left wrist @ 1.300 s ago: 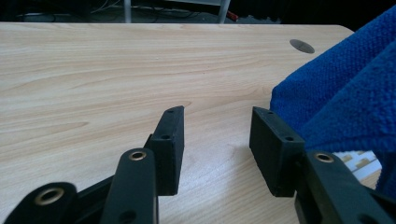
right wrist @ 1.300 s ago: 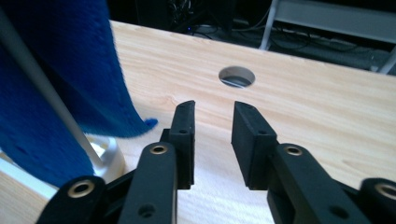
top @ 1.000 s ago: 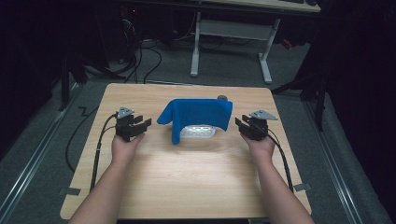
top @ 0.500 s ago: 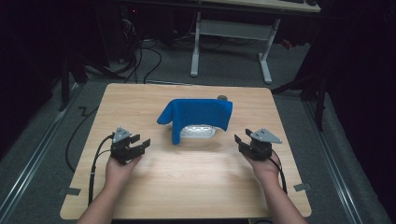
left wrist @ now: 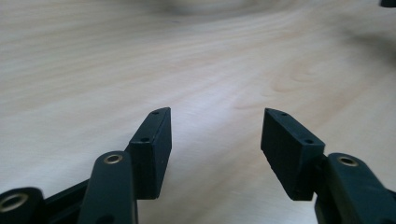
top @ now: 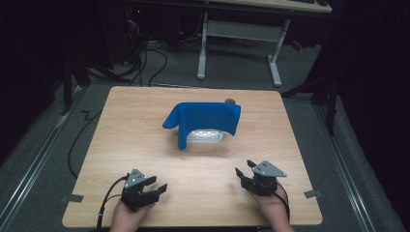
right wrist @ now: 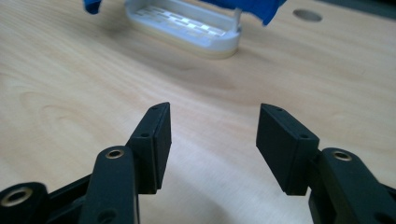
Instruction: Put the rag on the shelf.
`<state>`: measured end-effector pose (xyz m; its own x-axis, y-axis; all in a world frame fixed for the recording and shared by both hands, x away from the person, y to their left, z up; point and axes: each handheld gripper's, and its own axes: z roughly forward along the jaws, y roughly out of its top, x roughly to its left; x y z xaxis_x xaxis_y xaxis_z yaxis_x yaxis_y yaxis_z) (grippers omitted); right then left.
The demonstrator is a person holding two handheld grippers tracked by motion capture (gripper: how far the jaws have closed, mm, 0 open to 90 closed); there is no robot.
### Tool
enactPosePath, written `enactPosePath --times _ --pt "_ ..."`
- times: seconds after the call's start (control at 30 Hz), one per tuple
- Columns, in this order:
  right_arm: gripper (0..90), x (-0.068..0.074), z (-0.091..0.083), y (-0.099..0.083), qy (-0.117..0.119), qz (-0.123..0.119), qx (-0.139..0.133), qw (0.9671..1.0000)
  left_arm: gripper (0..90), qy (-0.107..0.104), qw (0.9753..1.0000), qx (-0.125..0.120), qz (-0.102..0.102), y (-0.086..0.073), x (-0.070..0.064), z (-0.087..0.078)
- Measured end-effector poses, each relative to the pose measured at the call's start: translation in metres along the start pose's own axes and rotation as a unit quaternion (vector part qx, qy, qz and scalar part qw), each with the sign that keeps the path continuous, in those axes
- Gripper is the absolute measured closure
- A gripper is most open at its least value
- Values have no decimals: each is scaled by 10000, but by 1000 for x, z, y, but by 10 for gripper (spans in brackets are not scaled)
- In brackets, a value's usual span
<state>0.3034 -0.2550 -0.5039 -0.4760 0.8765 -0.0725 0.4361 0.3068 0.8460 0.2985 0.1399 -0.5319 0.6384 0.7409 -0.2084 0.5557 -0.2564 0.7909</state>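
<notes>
A lab or test room: a bare wooden worktable (top: 145, 125) stands on grey carpet, loose cables (top: 145, 58) snake across the floor at eleven o'clock, and a white-legged desk frame (top: 239, 46) stands at twelve o'clock.

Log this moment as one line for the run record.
left gripper: open, empty, near table front edge | right gripper: open, empty, near front edge | blue cloth: draped over white rack, untouched

A wooden table (top: 145, 121) stands on grey carpet (top: 58, 145), with a white-legged desk (top: 237, 48) beyond it.
</notes>
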Motion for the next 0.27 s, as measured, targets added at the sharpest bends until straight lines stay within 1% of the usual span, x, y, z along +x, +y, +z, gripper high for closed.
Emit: enactPosePath --times 0.03,0.07,0.1,0.13,0.17,0.2,0.27 --pt "460 6 -2 -7 96 35 65 9999 439 43 9995 102 310 1 -7 4" --pt "458 9 -1 -9 137 -11 146 9998 436 49 9992 78 383 2 -8 5" --pt "452 9 1 -10 141 -92 188 9997 435 69 9991 89 414 3 -7 6" --pt "452 9 1 -10 141 -92 188 9997 435 69 9991 89 414 3 -7 6" --pt "445 7 4 -9 81 -68 193 9998 435 53 9996 58 258 4 -3 6" --pt "440 5 5 -8 81 37 189 9998 434 35 9998 44 186 4 -1 6" --pt "432 3 5 -9 65 125 138 9998 431 70 9999 -4 137 5 3 5"
